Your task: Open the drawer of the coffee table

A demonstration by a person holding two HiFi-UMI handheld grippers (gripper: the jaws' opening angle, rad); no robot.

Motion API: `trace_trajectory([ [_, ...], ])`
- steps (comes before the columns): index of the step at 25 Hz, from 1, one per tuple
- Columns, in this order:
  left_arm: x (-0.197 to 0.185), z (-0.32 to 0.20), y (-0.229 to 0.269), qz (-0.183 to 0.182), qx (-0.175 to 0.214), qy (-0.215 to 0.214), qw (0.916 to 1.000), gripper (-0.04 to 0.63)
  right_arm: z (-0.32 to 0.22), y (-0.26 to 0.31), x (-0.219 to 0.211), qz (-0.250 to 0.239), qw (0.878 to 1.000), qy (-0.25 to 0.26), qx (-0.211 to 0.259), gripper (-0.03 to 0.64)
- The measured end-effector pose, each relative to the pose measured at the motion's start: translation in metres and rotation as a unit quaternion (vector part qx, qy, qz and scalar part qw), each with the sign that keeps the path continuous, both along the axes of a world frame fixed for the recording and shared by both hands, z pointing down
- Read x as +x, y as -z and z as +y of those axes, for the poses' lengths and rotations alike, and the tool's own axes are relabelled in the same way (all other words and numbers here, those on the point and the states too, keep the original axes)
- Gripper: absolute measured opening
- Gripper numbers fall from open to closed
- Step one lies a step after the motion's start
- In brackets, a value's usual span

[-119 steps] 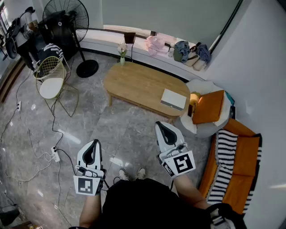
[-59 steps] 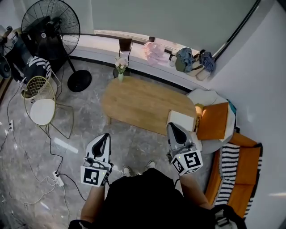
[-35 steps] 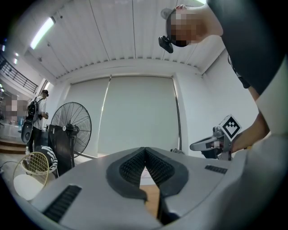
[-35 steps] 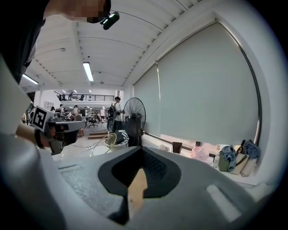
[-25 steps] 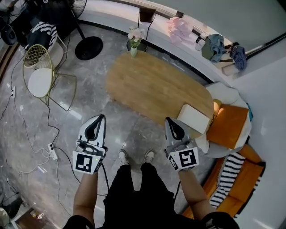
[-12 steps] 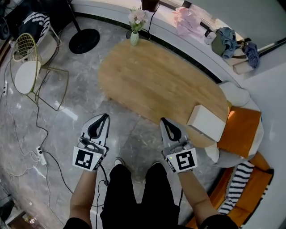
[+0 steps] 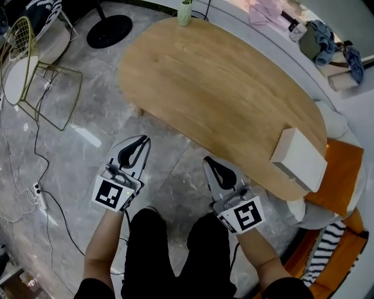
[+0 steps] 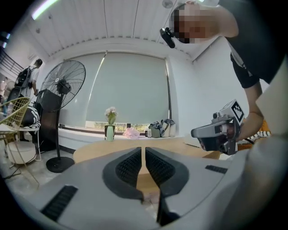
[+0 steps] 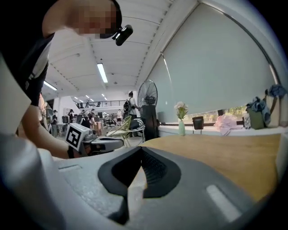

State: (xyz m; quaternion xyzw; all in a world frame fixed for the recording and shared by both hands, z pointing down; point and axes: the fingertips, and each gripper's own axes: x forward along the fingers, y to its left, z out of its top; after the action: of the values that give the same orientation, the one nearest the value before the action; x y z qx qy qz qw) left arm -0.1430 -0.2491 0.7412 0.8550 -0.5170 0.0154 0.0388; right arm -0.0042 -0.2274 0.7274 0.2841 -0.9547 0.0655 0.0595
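The oval wooden coffee table (image 7: 222,87) fills the middle of the head view; its drawer is hidden under the top. My left gripper (image 7: 135,150) is shut and empty over the floor, just short of the table's near edge. To its right, my right gripper (image 7: 210,166) is also shut and empty, its tips almost at that edge. The left gripper view has the left gripper (image 8: 143,150) pointing level at the tabletop's (image 8: 99,152) height. In the right gripper view, the right gripper (image 9: 140,152) sits beside the wooden top (image 9: 225,152).
A white box (image 7: 299,159) lies on the table's right end and a vase (image 7: 184,10) stands at its far edge. A gold wire chair (image 7: 23,64), a fan base (image 7: 109,31) and floor cables (image 7: 36,175) are at the left. An orange cushion (image 7: 345,169) sits right.
Both grippers have come down and nearer to the table's near edge, still shut. The head view has dropped closer, so the table looks larger, and the person's legs are now bent.
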Motion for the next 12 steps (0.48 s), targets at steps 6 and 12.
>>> trace_trajectory([
  [6,0.010,-0.004,-0.089,0.016,0.006,-0.021,0.9996,0.011,0.007,-0.061,-0.026,-0.027,0.998,0.050,0.023,0.005],
  [12,0.010,-0.020,-0.153,0.061,-0.002,-0.042,0.9973,0.101,0.010,-0.106,-0.039,-0.039,0.995,0.071,0.057,0.005],
])
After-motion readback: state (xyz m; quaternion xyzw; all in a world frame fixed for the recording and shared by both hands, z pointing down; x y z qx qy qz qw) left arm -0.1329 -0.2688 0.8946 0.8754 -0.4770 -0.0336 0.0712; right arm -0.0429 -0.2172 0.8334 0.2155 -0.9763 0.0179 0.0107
